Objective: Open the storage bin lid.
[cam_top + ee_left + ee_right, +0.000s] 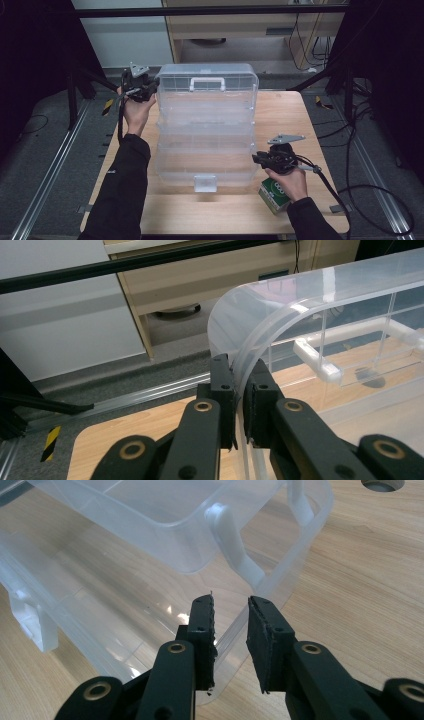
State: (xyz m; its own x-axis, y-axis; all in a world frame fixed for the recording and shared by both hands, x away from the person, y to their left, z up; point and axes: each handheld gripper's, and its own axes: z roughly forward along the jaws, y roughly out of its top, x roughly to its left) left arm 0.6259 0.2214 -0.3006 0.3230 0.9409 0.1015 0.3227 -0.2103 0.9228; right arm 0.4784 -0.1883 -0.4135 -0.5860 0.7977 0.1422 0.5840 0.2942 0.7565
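Clear plastic storage box (pixel 206 131) stands open in tiers on the middle of the worktop (pixel 300 107), its long axis running from the near edge to the far edge, white handle (pixel 206 82) at the far end. Our left gripper (pixel 150 90) sits at the box's far-left corner; our right gripper (pixel 257 159) sits at its near-right corner, so each hand is nearest its own end. A green carton (pixel 273 195) lies by the near-right edge. Our left gripper view shows the jaws clamped on the lid's curved rim (pixel 245 360); our right gripper view shows the jaws slightly apart, straddling the base rim (pixel 235 630) without visibly pressing it.
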